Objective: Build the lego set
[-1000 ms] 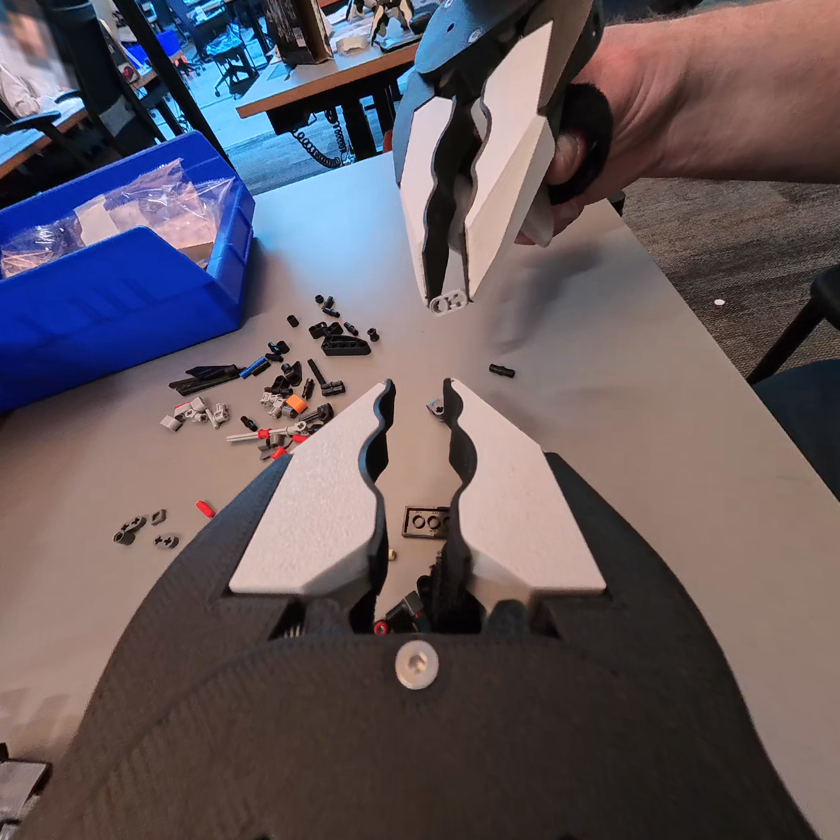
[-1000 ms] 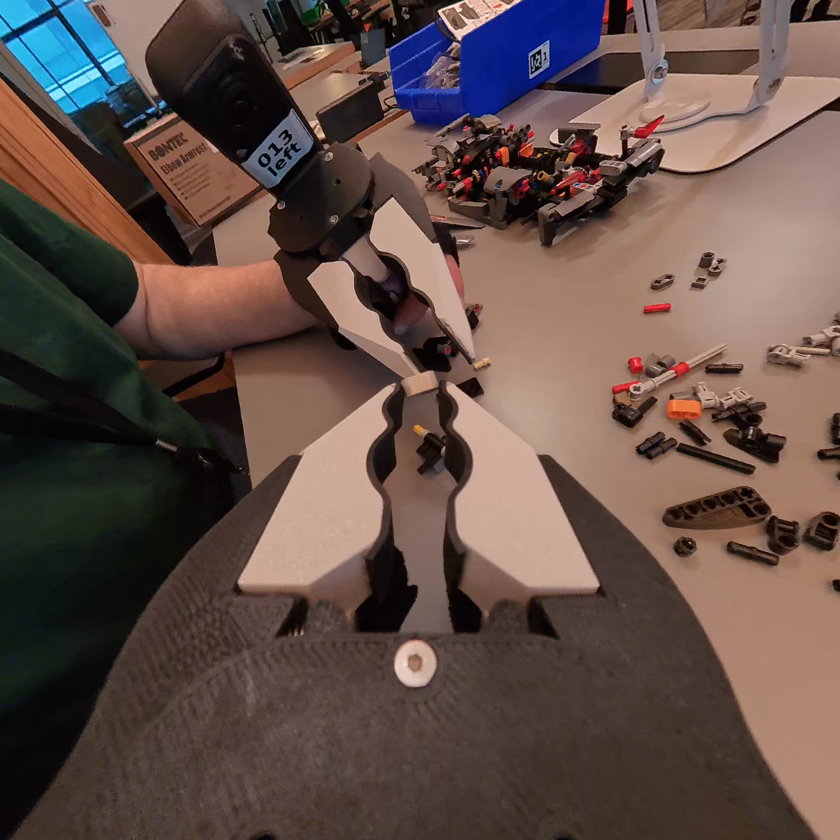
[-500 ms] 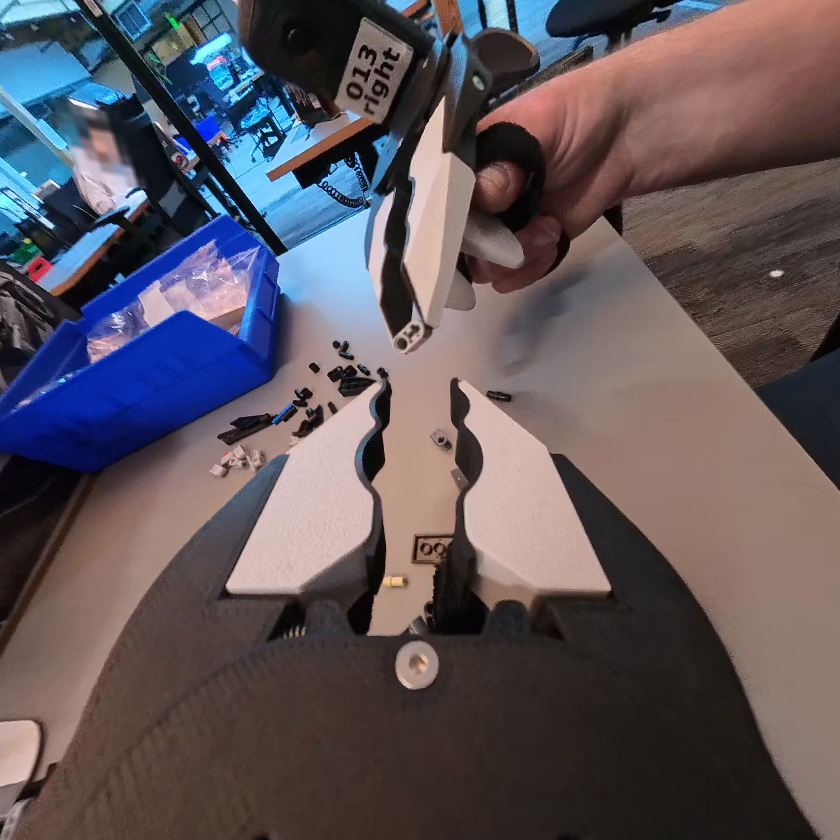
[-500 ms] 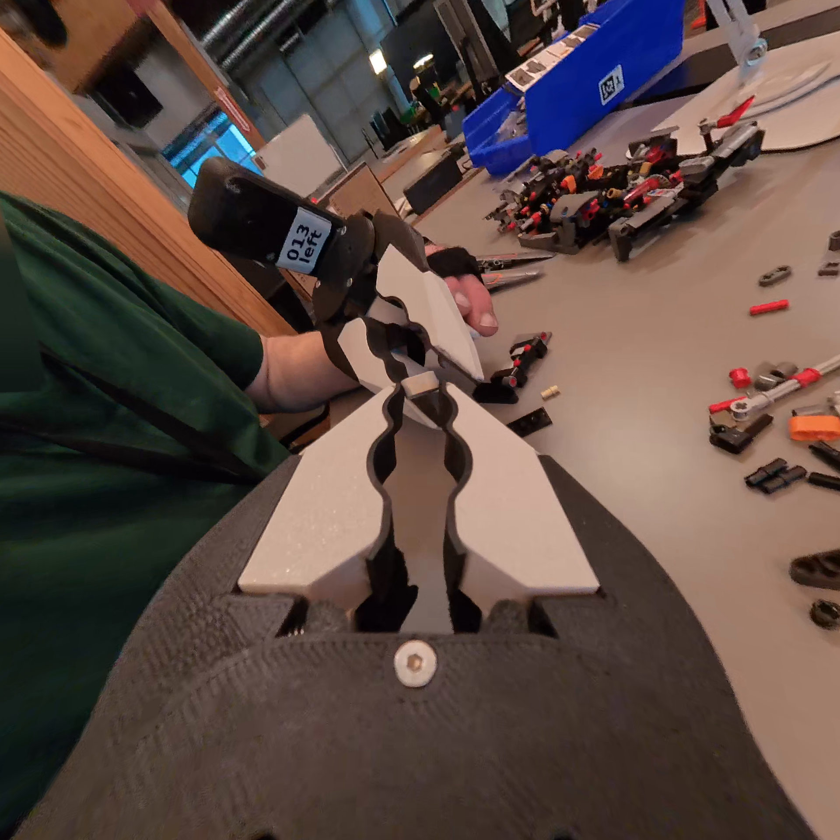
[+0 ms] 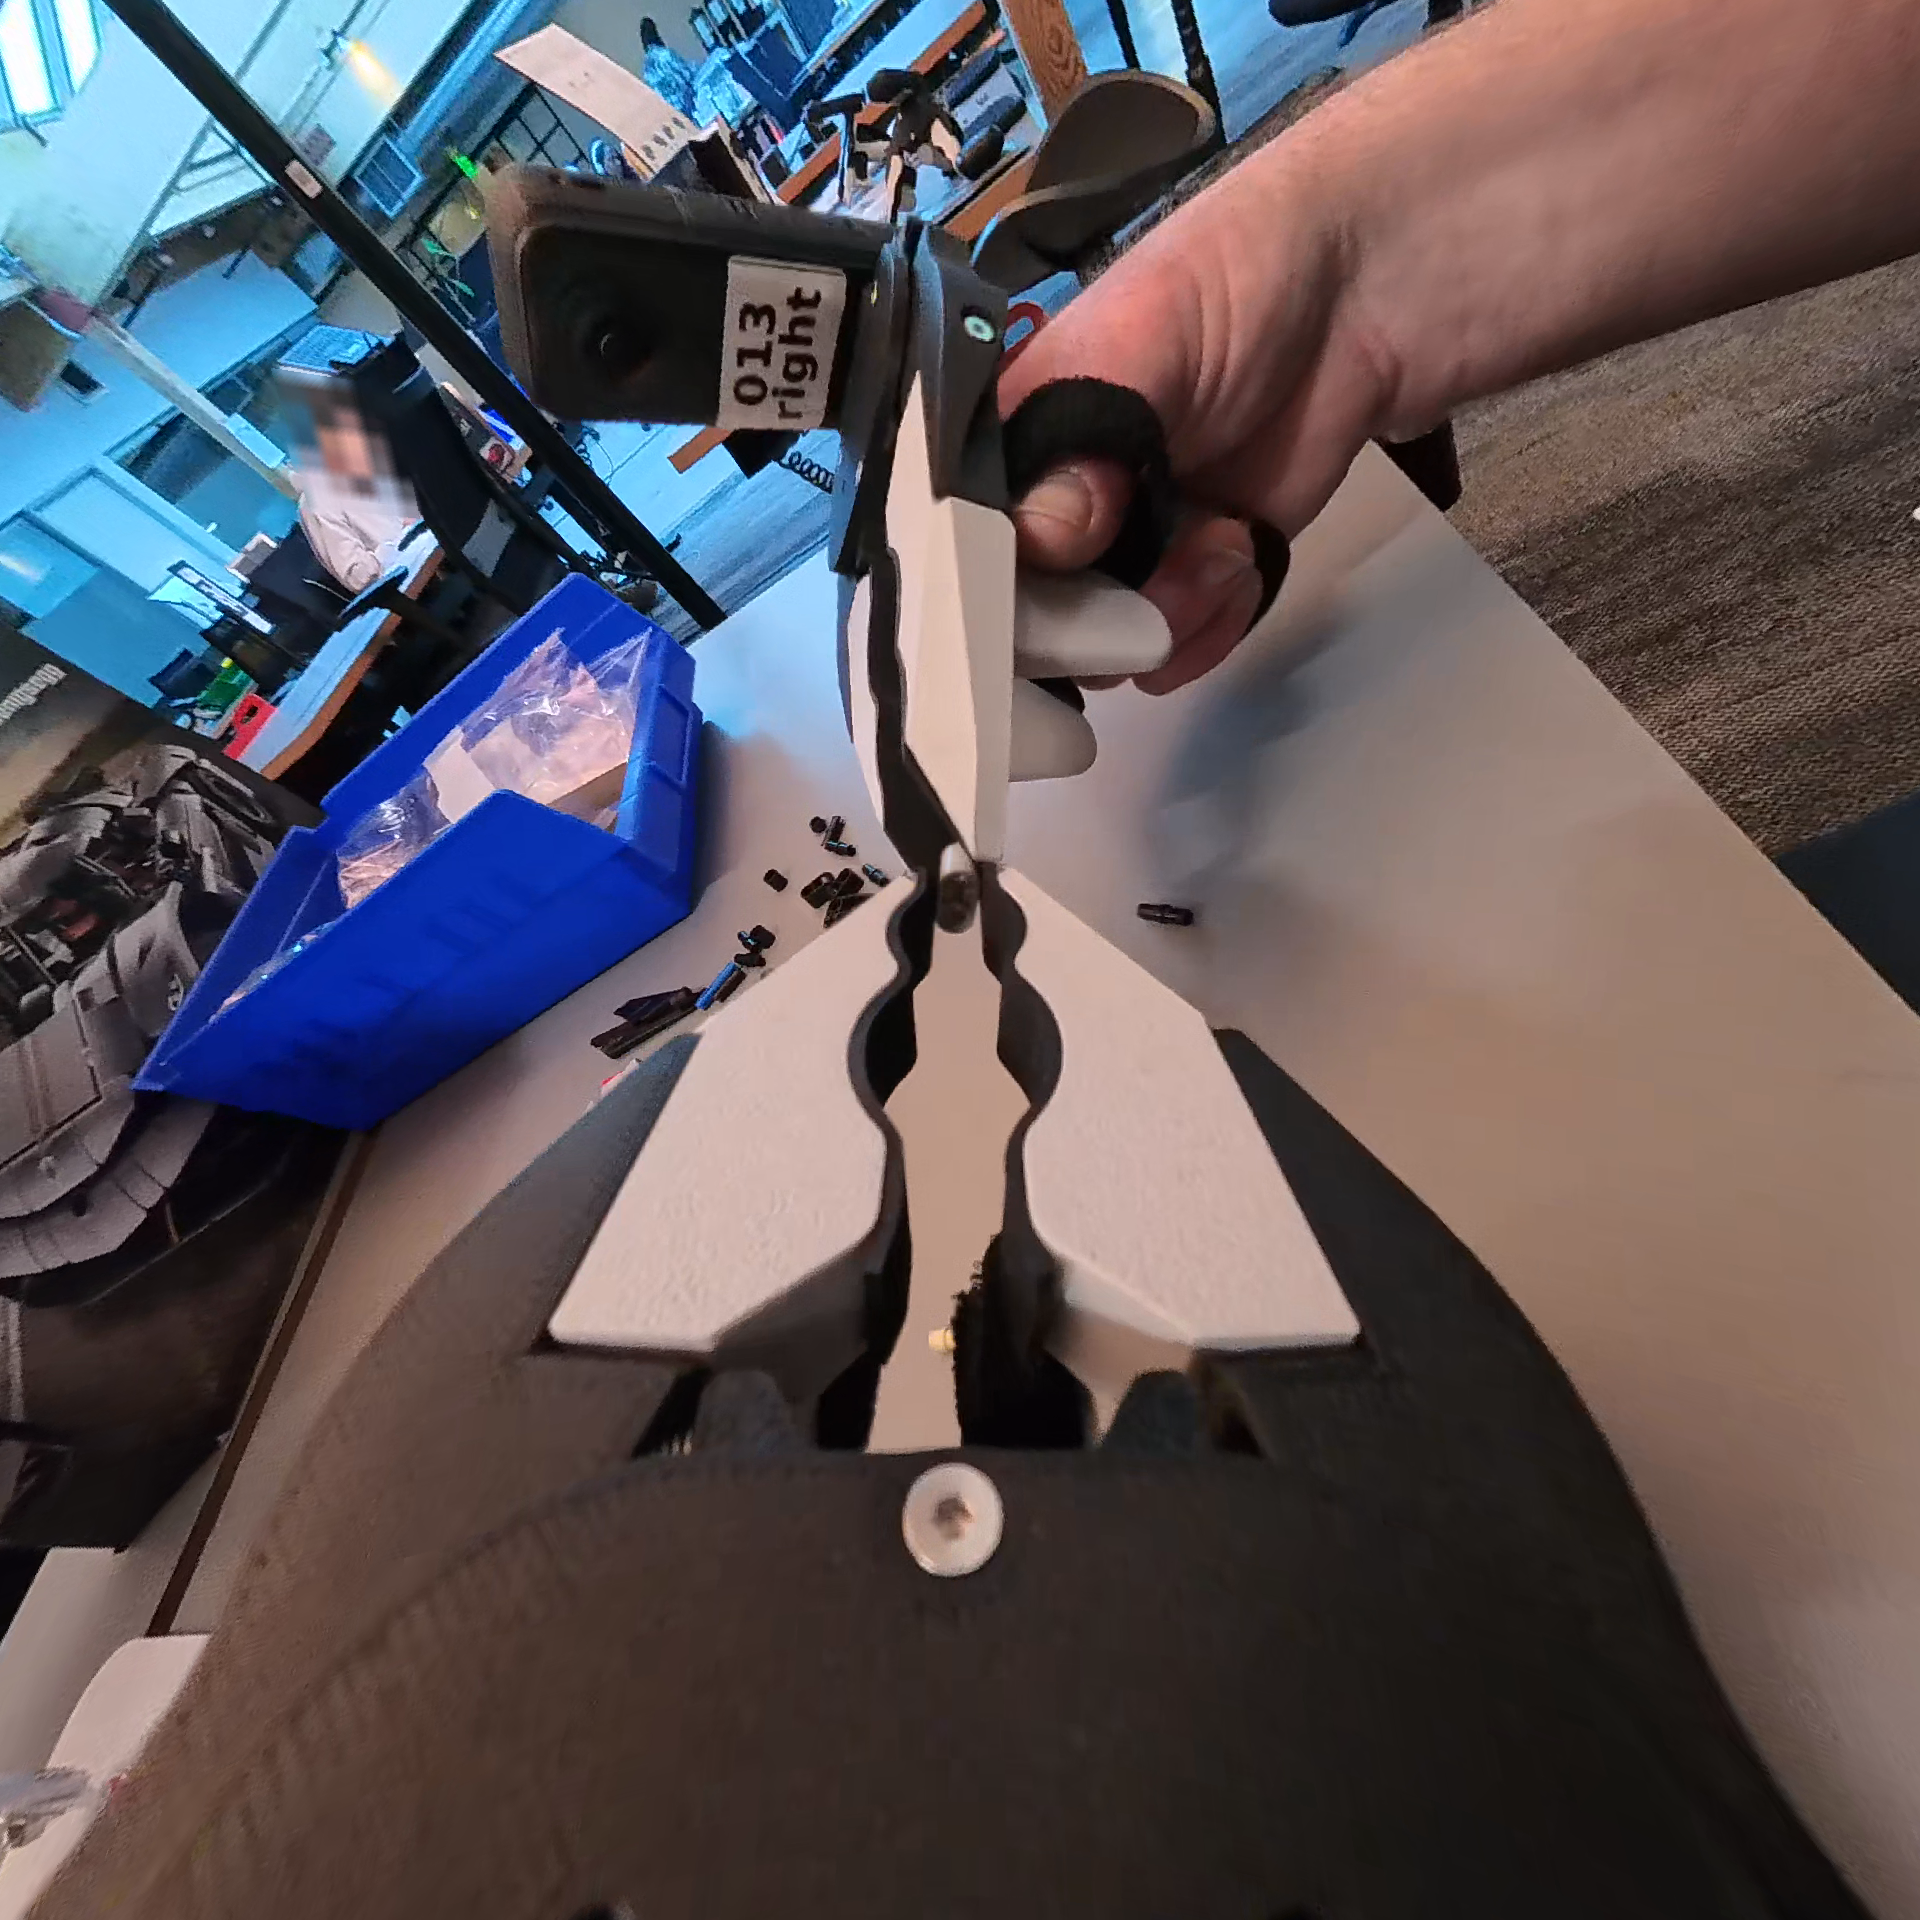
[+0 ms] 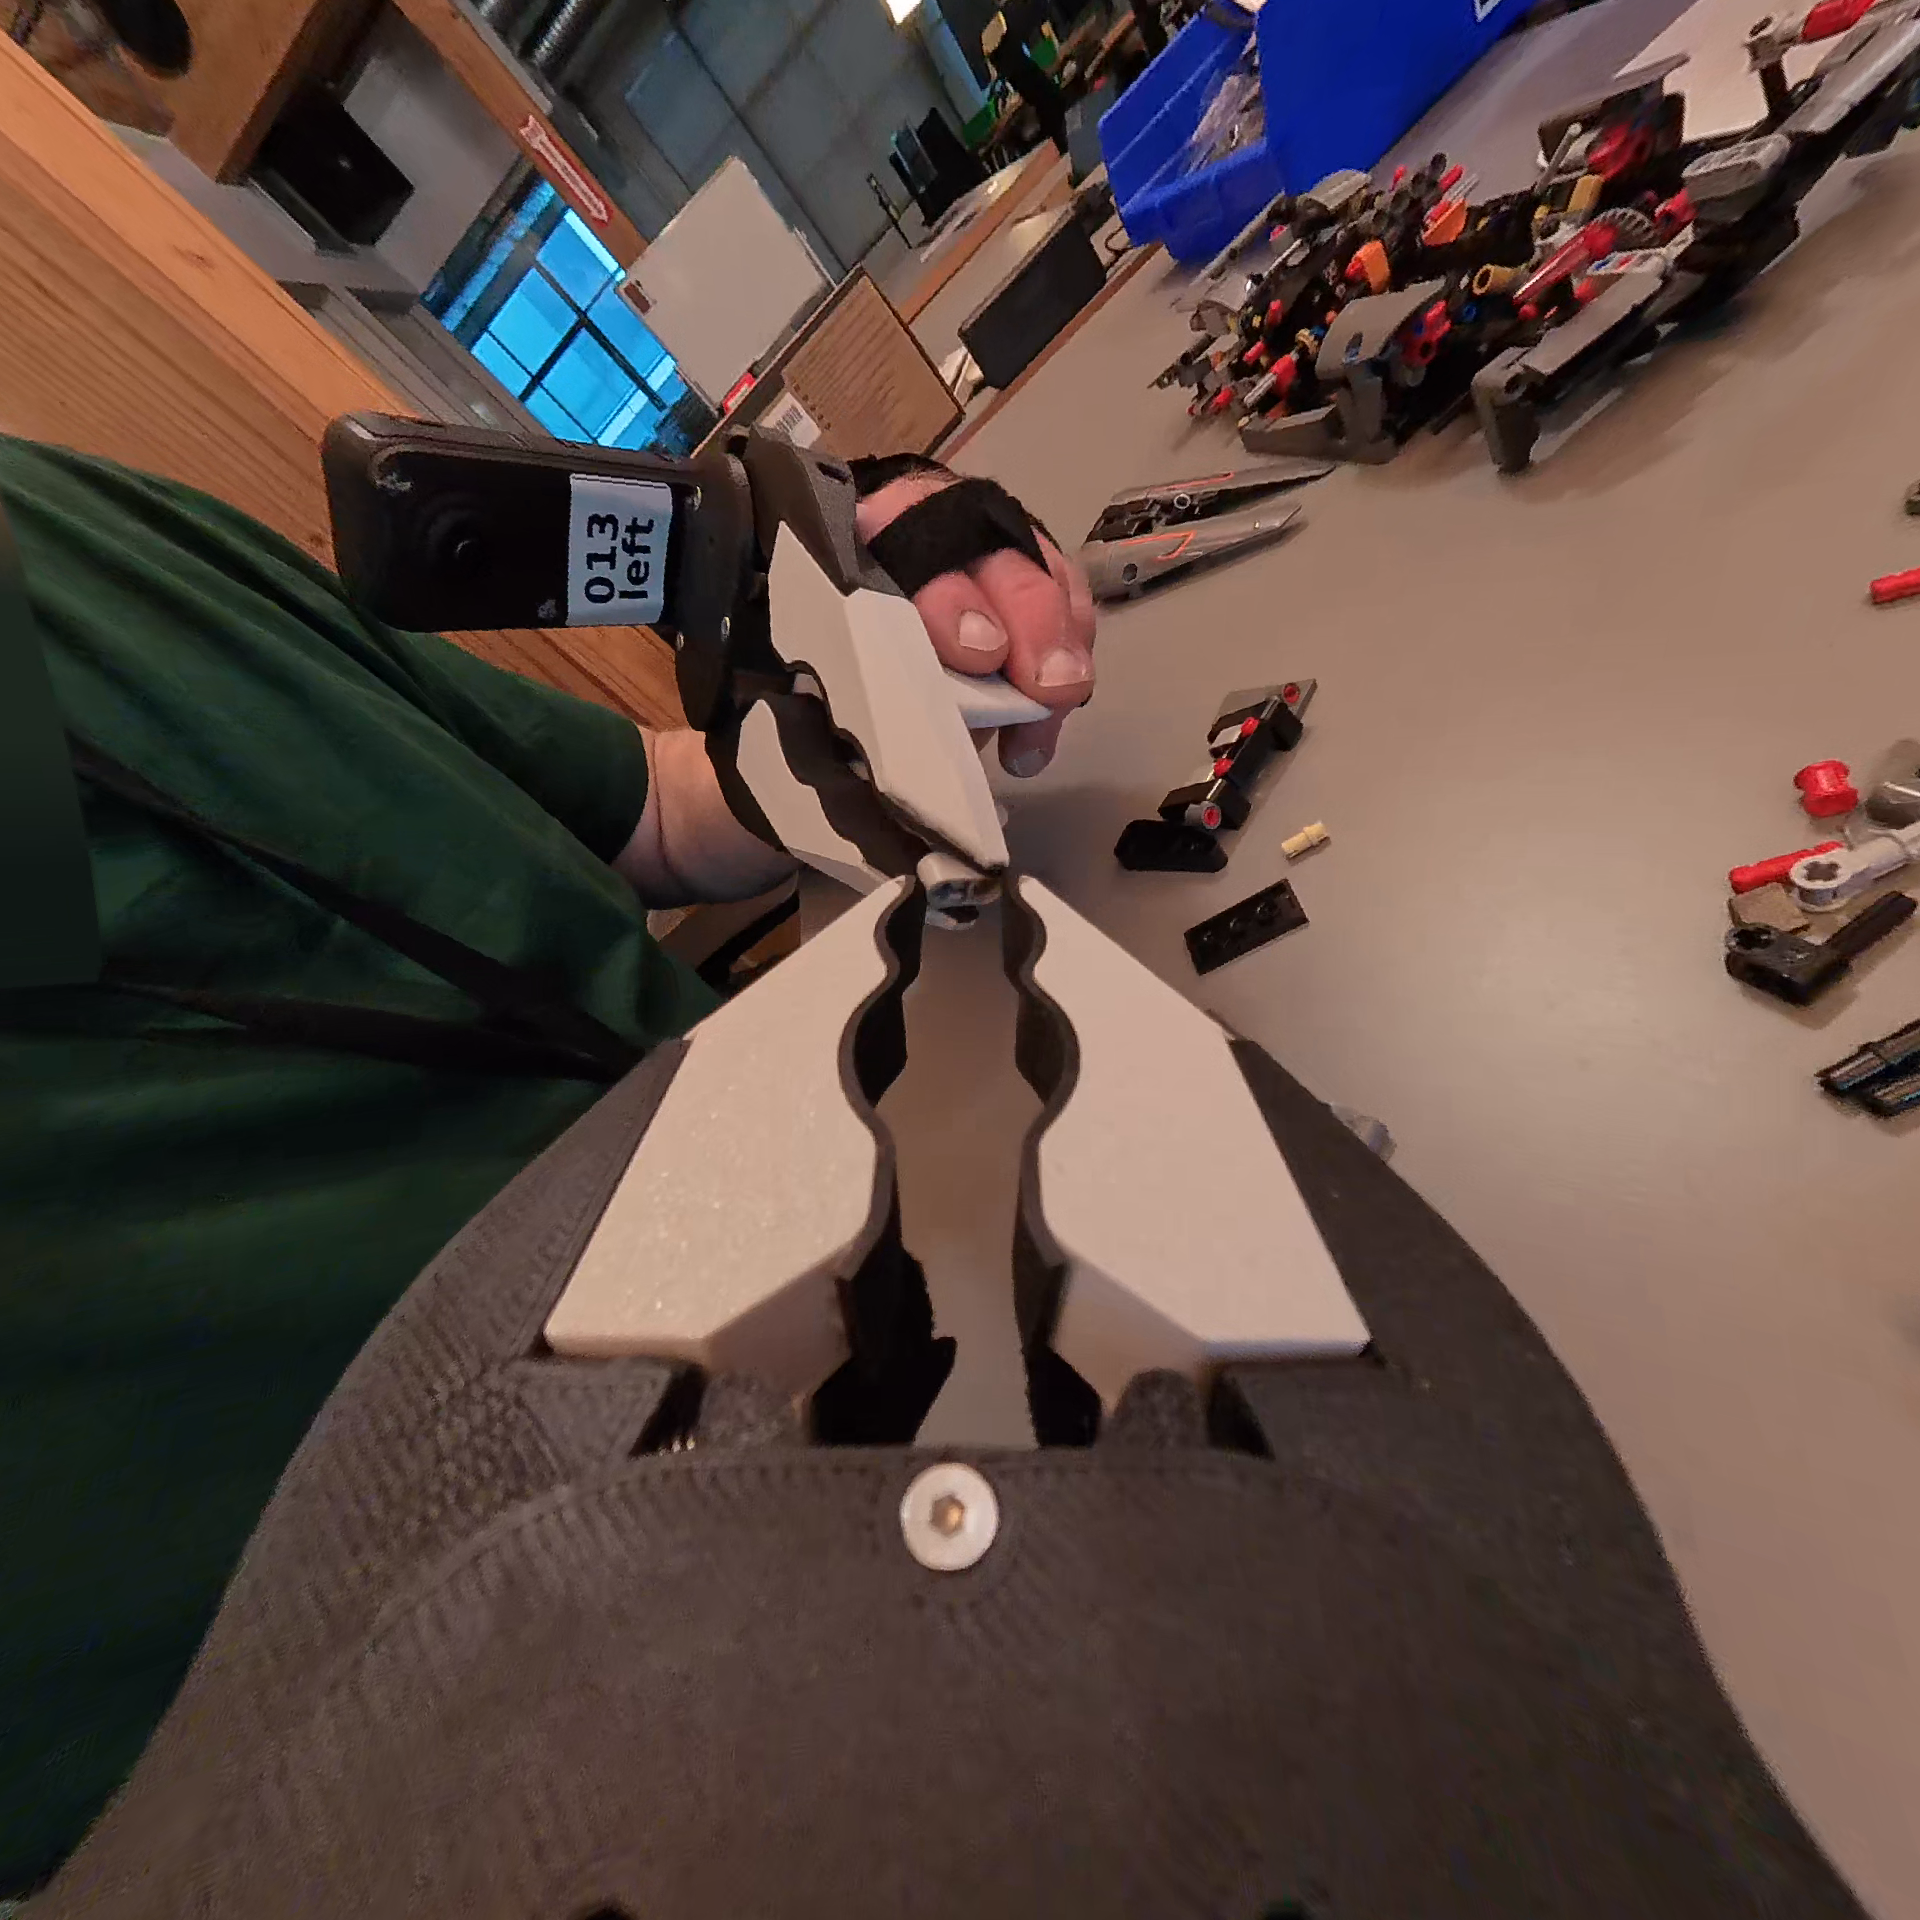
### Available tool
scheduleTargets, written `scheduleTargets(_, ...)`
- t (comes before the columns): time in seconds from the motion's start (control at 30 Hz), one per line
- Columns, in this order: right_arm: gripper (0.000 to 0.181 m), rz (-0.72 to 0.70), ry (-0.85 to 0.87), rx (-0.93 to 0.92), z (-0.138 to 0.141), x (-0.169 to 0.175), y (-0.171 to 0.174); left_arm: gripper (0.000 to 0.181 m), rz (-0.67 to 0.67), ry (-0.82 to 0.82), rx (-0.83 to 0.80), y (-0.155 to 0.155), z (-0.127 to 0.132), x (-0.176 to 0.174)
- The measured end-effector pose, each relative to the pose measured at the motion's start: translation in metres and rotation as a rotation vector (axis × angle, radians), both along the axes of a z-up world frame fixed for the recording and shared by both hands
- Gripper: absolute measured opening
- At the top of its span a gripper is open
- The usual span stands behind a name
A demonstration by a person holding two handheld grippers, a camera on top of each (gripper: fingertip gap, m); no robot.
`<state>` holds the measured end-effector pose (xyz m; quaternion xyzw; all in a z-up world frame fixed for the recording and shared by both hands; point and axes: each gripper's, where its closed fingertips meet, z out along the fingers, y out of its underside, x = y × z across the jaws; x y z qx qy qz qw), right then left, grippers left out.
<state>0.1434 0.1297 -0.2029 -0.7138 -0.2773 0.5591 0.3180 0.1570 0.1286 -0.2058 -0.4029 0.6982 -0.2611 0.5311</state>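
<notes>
The right gripper (image 6: 958, 902) holds a small light grey lego connector (image 6: 951, 891) between the tips of its jaws, which stand narrow around it, up in the air above the counter (image 6: 1507, 748). The left gripper (image 5: 954, 896) meets it tip to tip; its jaws are also nearly closed at this same piece, but I cannot tell if they really clamp it. The step in hand seems to be a handover, or a turning of the piece between the two tools. The next move probably asks that one gripper has a firm hold before the other lets go. The piece's long axis lies roughly across the right jaws, and in the left wrist view one round end points toward the camera. Farther away lie a black plate (image 6: 1245, 925), a tan pin (image 6: 1305, 840) and the half-built model (image 6: 1538, 312).
</notes>
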Motion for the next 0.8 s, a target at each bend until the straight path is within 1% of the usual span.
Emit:
scheduleTargets(0.1, 0.013, -0.036, -0.021, 0.039, 0.003, 0.0, 0.006, 0.005, 0.011, -0.01, -0.073, 0.005, 0.004, -0.002)
scheduleTargets(0.13, 0.016, -0.06, -0.032, 0.086, 0.006, 0.0, 0.009, 0.005, 0.006, -0.026, -0.132, 0.006, 0.007, -0.002)
scheduleTargets(0.2, 0.018, -0.089, -0.068, 0.191, 0.015, 0.002, 0.009, 0.005, -0.021, -0.06, -0.305, 0.008, 0.014, -0.003)
scheduleTargets(0.23, 0.02, -0.103, -0.129, 0.287, 0.016, 0.002, 0.009, 0.005, -0.051, -0.083, -0.415, 0.007, 0.018, -0.005)
scheduleTargets(0.33, 0.022, -0.139, -0.398, 0.613, 0.02, 0.001, 0.009, 0.006, -0.177, -0.131, -0.797, 0.006, 0.031, -0.009)
scheduleTargets(0.43, 0.021, -0.144, -0.601, 0.867, 0.028, -0.005, 0.009, 0.006, -0.261, -0.123, -1.005, 0.004, 0.031, -0.012)
scheduleTargets(0.5, 0.022, -0.145, -0.725, 0.986, 0.026, -0.009, 0.012, 0.005, -0.298, -0.126, -1.085, 0.002, 0.032, -0.013)
scheduleTargets(0.6, 0.017, -0.116, -0.797, 1.098, 0.025, -0.018, 0.011, 0.005, -0.382, -0.123, -1.193, -0.003, 0.036, -0.016)
scheduleTargets(0.8, 0.014, -0.065, -0.825, 1.132, 0.026, -0.021, 0.007, 0.005, -0.458, -0.089, -1.309, -0.009, 0.037, -0.02)
